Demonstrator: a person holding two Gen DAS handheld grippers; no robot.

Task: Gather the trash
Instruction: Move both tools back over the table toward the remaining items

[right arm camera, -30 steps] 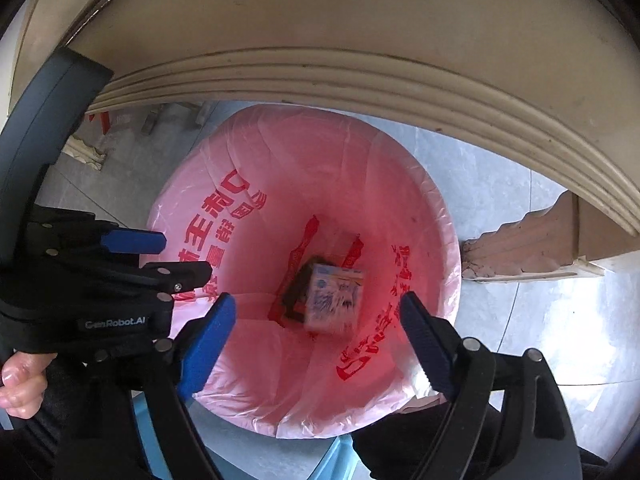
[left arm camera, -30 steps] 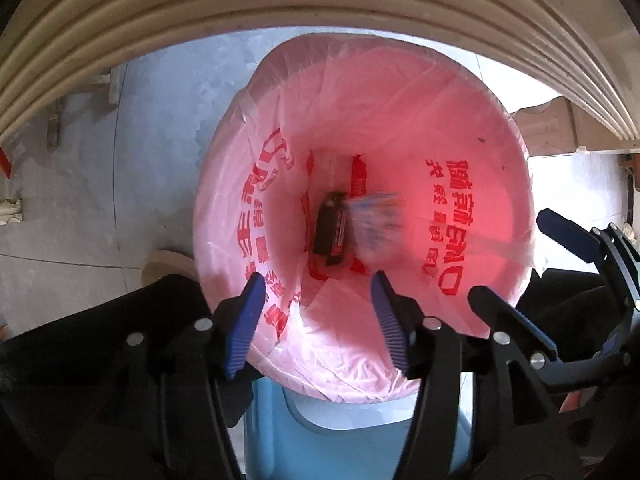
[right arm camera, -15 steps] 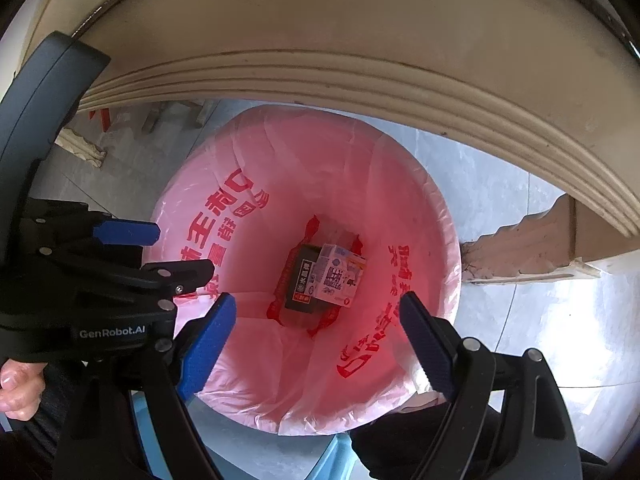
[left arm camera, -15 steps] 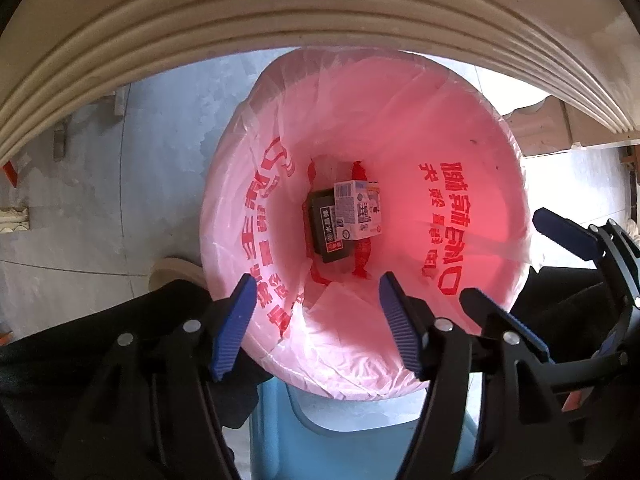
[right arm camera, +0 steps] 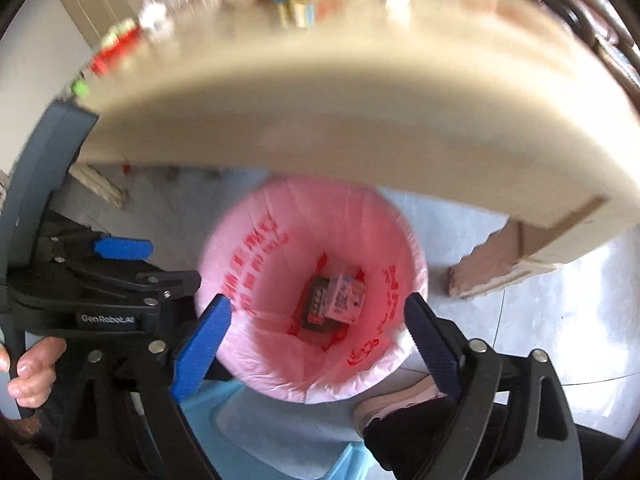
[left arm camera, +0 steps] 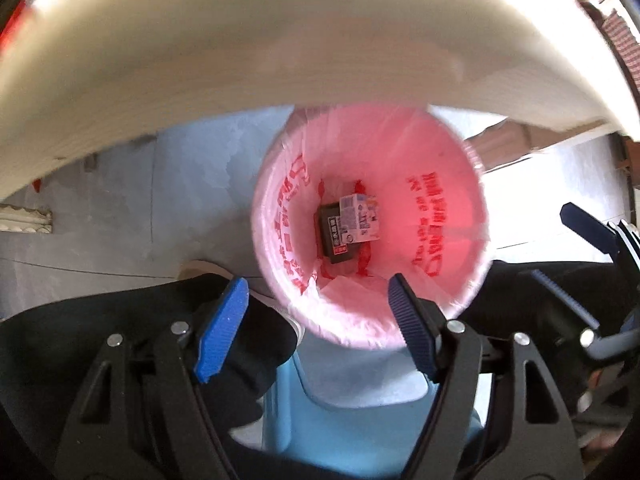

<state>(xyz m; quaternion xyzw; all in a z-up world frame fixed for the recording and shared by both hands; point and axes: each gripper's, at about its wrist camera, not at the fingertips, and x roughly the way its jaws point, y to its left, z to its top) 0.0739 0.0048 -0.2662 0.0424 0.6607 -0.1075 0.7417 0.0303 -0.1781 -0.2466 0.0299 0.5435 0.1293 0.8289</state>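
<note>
Overhanging both views is the bench [left arm camera: 280,80] edge, with the bin [left arm camera: 476,184] on the floor below it, partly under that edge. The bin is lined with a pink bag [left arm camera: 440,184] printed in red. Both pieces of trash lie at the bottom of the bag: a white carton [left arm camera: 360,220] resting on a dark box [left arm camera: 332,236]. The left gripper [left arm camera: 314,322] points straight down over the near rim; its jaws are opening and nothing is between them. The right gripper [right arm camera: 320,336] is tilted over the same rim; its jaws are also opening, released and empty. The drop step appears complete. To finish it well, lift both grippers clear of the bag rim and the bench edge before swinging away, so the liner is not snagged or pulled off the bin.
</note>
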